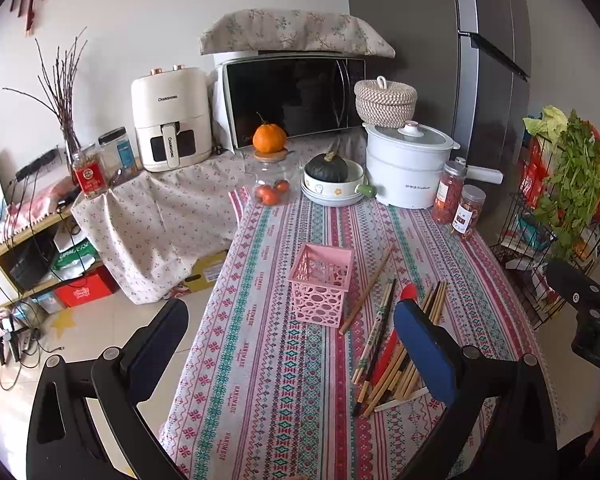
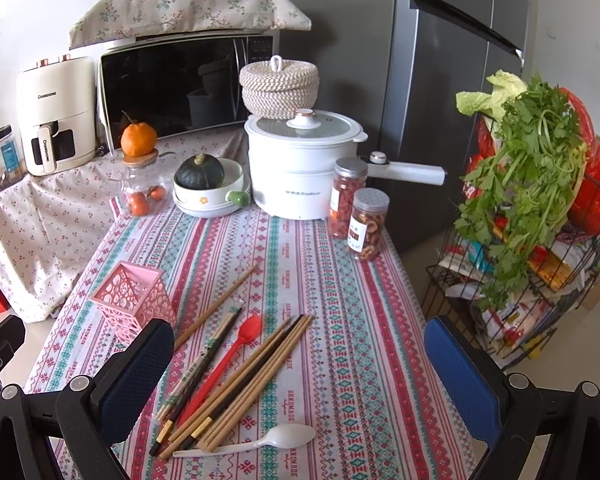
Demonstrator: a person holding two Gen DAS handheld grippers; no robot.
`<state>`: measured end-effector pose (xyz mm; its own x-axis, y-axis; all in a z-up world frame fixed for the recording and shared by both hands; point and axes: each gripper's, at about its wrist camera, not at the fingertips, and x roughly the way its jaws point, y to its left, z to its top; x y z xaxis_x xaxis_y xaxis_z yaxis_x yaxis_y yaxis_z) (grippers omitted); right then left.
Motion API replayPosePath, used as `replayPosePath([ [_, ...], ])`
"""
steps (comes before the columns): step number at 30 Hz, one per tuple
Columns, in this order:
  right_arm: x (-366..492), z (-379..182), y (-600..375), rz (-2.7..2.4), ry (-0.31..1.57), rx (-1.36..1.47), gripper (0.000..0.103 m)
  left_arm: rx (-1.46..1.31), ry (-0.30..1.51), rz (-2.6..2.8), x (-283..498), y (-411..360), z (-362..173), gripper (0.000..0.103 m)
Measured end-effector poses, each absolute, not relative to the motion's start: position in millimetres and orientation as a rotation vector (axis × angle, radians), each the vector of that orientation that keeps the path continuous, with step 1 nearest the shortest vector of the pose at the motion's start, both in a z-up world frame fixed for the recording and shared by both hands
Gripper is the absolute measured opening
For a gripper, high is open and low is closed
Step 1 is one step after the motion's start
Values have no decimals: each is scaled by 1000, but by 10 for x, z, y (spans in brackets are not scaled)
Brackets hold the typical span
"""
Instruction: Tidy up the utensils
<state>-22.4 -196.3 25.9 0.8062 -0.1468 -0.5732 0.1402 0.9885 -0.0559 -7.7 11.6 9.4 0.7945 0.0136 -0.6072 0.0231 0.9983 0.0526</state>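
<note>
Both grippers, left (image 1: 296, 344) and right (image 2: 300, 364), hover wide open, holding nothing. Chopsticks (image 2: 236, 384) and spoons (image 2: 260, 442) lie loose, near. Holder (image 2: 134, 300) stands empty, left, beyond. Sorting not begun; next, I judge, grasp one utensil.

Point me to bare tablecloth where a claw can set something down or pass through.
Free: the wide strip right of the chopstick pile, running up to the two snack jars; also the band between the pink holder and the bowl stack. Crowded: the back edge with the white pot, and around the chopsticks, red spoon and white spoon.
</note>
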Motion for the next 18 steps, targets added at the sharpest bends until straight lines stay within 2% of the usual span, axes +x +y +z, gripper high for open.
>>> replayPosePath([
  [18,-247,311,-1919,-150,593,-16,103,51,637,-3,-99,188,124,103],
])
